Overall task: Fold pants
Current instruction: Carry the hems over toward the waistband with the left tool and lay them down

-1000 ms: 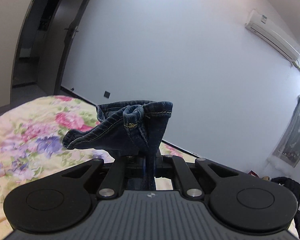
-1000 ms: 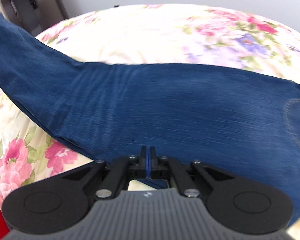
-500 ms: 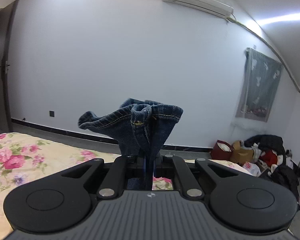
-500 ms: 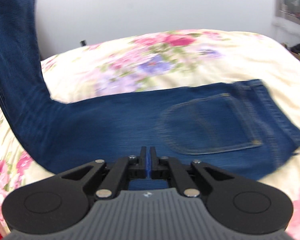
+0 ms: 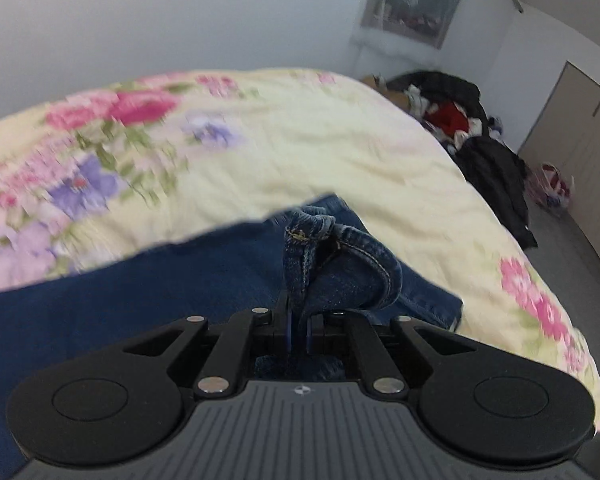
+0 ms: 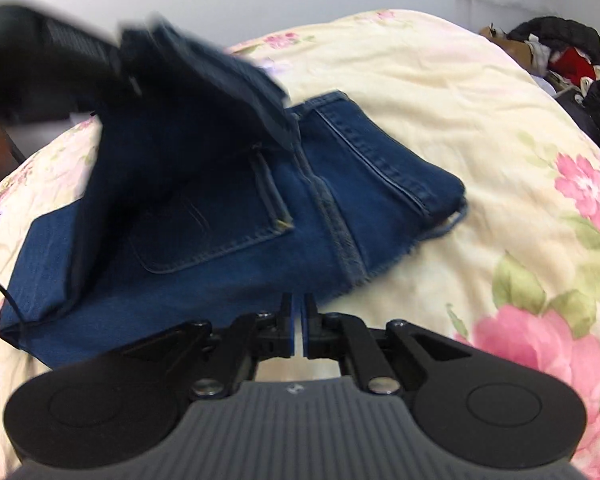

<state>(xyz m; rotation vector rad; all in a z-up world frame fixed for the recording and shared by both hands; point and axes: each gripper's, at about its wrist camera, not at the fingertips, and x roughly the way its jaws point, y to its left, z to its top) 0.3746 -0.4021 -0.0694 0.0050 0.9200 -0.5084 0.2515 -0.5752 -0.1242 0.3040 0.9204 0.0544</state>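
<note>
Dark blue jeans (image 6: 228,232) lie on a floral bedspread (image 6: 440,92), back pocket up, waistband toward the right. My left gripper (image 5: 298,320) is shut on the bunched leg hem (image 5: 332,264) and holds it over the jeans' waist end (image 5: 140,292). In the right wrist view the left gripper (image 6: 124,60) shows at upper left, blurred, with the leg hanging from it over the pocket. My right gripper (image 6: 299,330) is shut, with nothing between its fingers, at the jeans' near edge just above the bedspread.
A heap of dark and red clothes (image 5: 472,128) lies on the floor to the right of the bed. Closet doors (image 5: 576,148) stand at far right. A thin black cable (image 6: 4,292) runs along the jeans' left edge.
My left gripper has swung down from facing the wall and carried the leg hem over the waist end. My right gripper has left the cloth and now sits at the jeans' near edge.
</note>
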